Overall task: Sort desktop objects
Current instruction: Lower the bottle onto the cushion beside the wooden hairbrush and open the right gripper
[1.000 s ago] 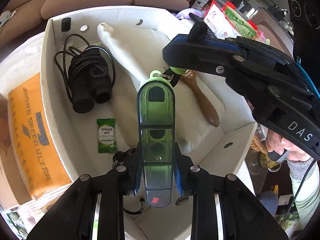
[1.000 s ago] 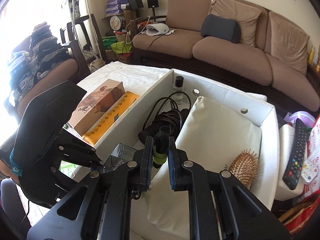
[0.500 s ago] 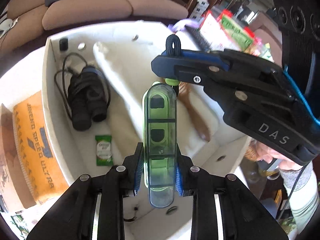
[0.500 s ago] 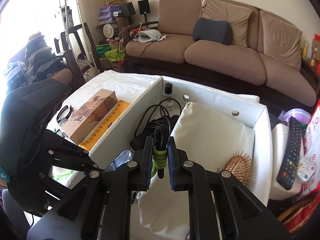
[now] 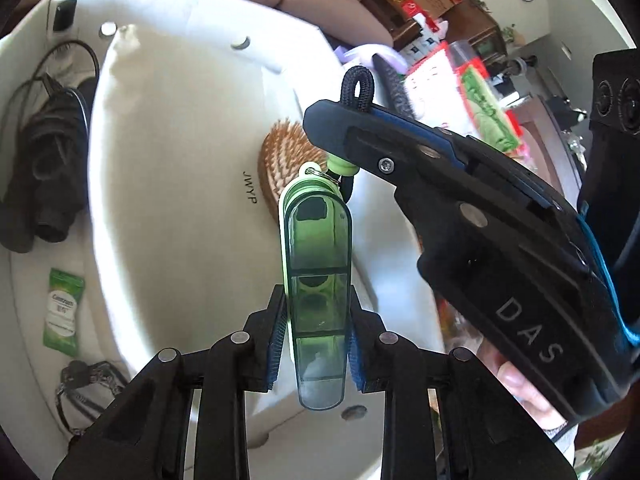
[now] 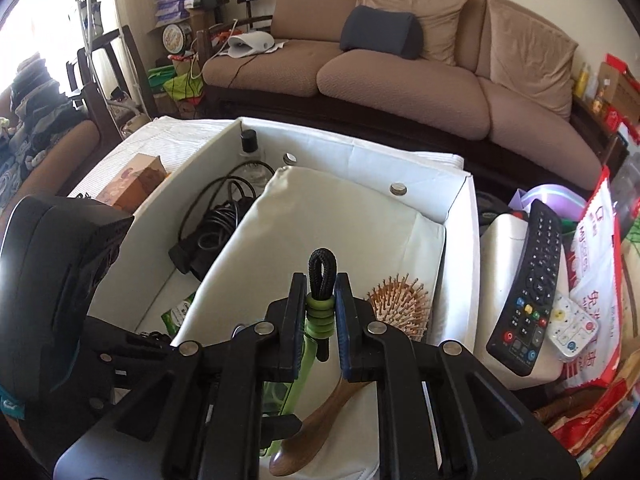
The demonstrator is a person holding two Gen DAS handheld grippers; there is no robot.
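A translucent green pill case (image 5: 318,280) with several compartments is pinched by its lower end in my left gripper (image 5: 316,354). It hangs over the white storage box (image 5: 280,52). Its black cord loop (image 6: 321,270) with a green slider (image 6: 319,314) is clamped in my right gripper (image 6: 320,320), which reaches in from the right in the left wrist view. Under the case lie a white pouch (image 5: 180,184) and a wooden hairbrush (image 6: 400,306). The green case (image 6: 298,364) shows just below the right fingers (image 6: 294,320).
Inside the box are a black power adapter with coiled cable (image 5: 44,168), a green sachet (image 5: 64,314) and a small dark-capped bottle (image 6: 249,144). A black remote (image 6: 528,292) and packets lie right of the box. A cardboard box (image 6: 136,180) sits to its left; a sofa (image 6: 400,64) stands behind.
Both grippers have carried the green case rightward across the box, off the sachet side and over the pouch and hairbrush. The left view has rolled. Both grips are unchanged.
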